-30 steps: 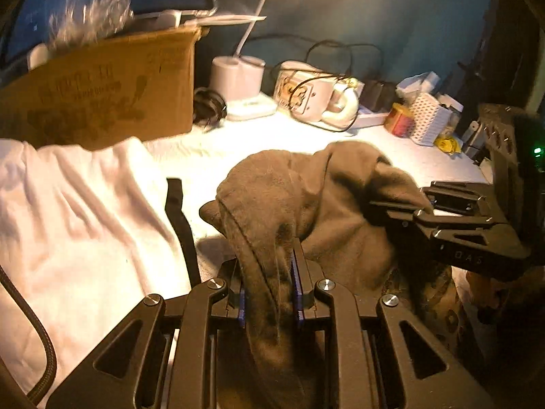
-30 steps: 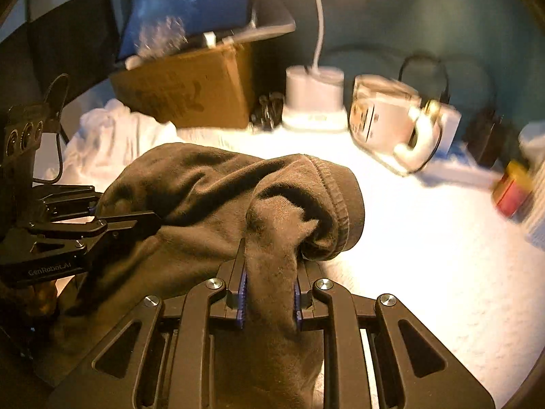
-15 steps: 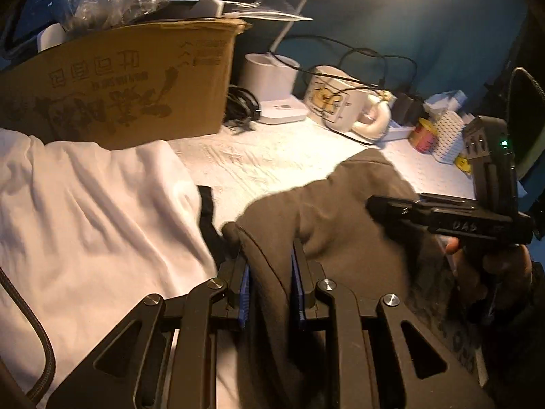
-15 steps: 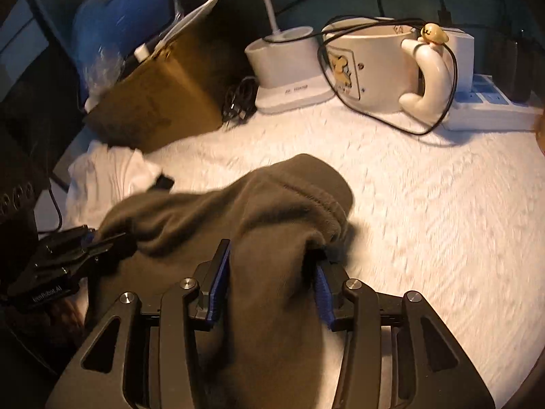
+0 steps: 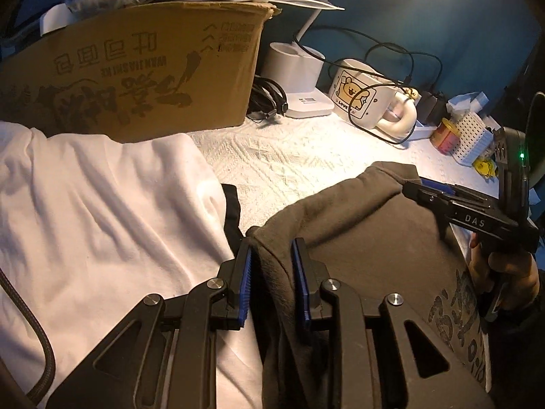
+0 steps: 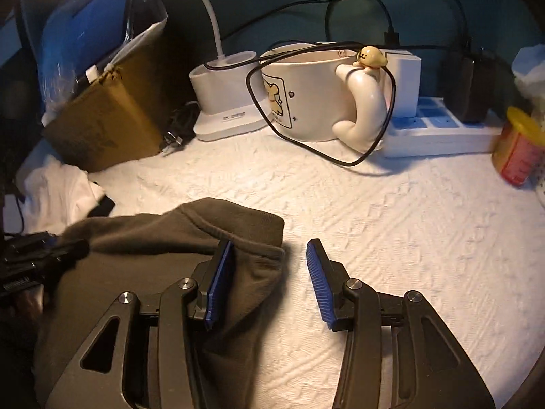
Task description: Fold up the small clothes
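dark brown garment [image 6: 143, 245] lies flat just before the cardboard box [image 5: 136, 75]. left gripper [image 5: 272, 274] pinches its near-left edge, loosening; right gripper [image 6: 269, 272] has just spread wide, the corner loose between its pads.

The right tool [image 6: 270, 274] has just opened, brown garment [image 6: 177, 242] lying slack between its jaws.

Right gripper [image 6: 269, 272] with jaws just opened wide — left gripper [image 5: 271, 281] pinching, jaws easing apart.
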